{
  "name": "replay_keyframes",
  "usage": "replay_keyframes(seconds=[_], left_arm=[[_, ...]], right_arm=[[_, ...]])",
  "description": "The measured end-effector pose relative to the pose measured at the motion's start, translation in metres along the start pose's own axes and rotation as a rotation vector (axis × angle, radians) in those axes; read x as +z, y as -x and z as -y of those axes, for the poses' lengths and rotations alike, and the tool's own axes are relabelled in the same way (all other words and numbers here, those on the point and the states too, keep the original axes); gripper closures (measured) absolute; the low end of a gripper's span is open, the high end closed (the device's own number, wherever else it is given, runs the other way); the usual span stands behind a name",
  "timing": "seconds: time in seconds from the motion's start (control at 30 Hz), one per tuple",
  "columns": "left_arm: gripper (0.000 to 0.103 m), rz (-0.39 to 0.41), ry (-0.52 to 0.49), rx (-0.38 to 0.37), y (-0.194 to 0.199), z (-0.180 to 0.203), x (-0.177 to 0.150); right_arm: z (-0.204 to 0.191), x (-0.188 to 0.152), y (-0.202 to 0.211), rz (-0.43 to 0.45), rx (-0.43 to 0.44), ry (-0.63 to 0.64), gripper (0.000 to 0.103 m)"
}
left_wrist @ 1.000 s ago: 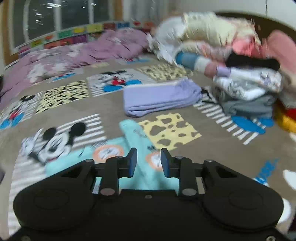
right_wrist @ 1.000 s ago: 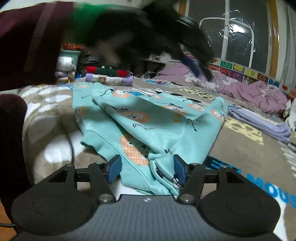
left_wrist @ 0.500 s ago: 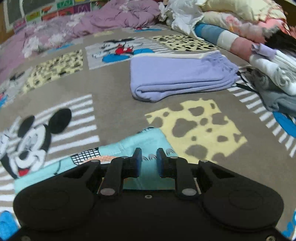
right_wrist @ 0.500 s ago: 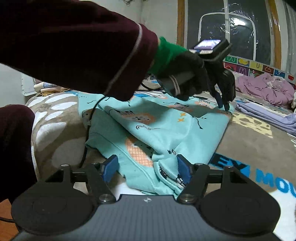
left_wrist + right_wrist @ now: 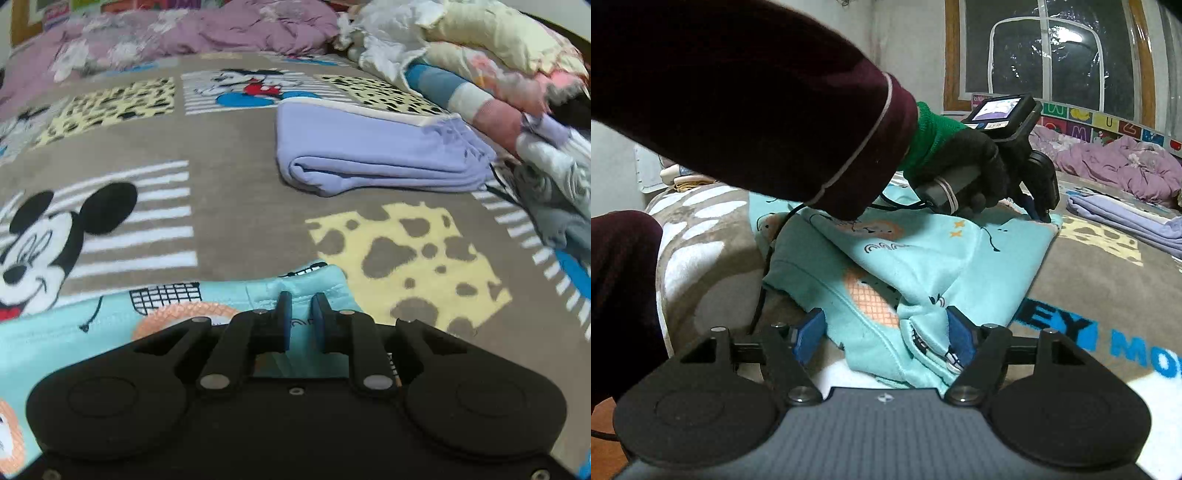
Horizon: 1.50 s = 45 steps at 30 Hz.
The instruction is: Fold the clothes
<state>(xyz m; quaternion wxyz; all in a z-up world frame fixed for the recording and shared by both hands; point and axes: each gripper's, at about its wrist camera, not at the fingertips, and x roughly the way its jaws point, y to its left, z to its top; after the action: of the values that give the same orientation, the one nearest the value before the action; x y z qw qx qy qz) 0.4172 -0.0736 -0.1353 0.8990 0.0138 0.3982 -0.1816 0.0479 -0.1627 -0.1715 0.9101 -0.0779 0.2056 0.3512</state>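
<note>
Turquoise printed fleece garment (image 5: 923, 258) lies spread on the brown cartoon-print blanket (image 5: 229, 177), filling the lower centre of the right wrist view. That view alone shows the right gripper (image 5: 882, 336) with fingers wide apart around the near bunched hem, and a gloved hand (image 5: 964, 166) holding the left gripper (image 5: 1039, 214) at the far corner. Only the left wrist view shows the left gripper (image 5: 300, 317) nearly closed over the garment's edge, with a folded lavender garment (image 5: 376, 162) at upper right.
</note>
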Motion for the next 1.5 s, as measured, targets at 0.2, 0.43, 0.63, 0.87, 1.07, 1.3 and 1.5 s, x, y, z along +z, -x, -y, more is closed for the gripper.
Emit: replay_keyframes(seconds=[0.2,0.43,0.63,0.87,1.07,1.3,1.5], left_arm=[[0.081,0.116,0.040,-0.015,0.077,0.005,0.002],[0.046,0.243,0.019,0.066,0.201,-0.013,-0.060],[0.040,0.350,0.212,0.099,0.291,-0.046,-0.130],[0.038,0.387,0.574,0.111,0.324,-0.092,-0.205],[0.040,0.330,0.731,0.072,0.294,-0.103,-0.228],[0.045,0.307,0.827,0.083,0.265,-0.121,-0.245],[0.095,0.350,0.855,0.006,0.259,-0.126,-0.235]], right_arm=[[-0.005,0.001,0.009,0.061,-0.021,0.017,0.034],[-0.013,0.010,0.034,0.134,-0.039,0.049,0.035],[-0.019,0.016,0.044,0.167,-0.063,0.079,0.035],[-0.009,0.014,0.010,0.037,-0.067,0.010,0.034],[-0.011,0.010,-0.004,-0.023,-0.080,0.032,0.033],[-0.012,0.006,-0.007,-0.010,-0.081,0.044,0.033],[-0.015,0.006,-0.008,0.001,-0.073,0.041,0.031]])
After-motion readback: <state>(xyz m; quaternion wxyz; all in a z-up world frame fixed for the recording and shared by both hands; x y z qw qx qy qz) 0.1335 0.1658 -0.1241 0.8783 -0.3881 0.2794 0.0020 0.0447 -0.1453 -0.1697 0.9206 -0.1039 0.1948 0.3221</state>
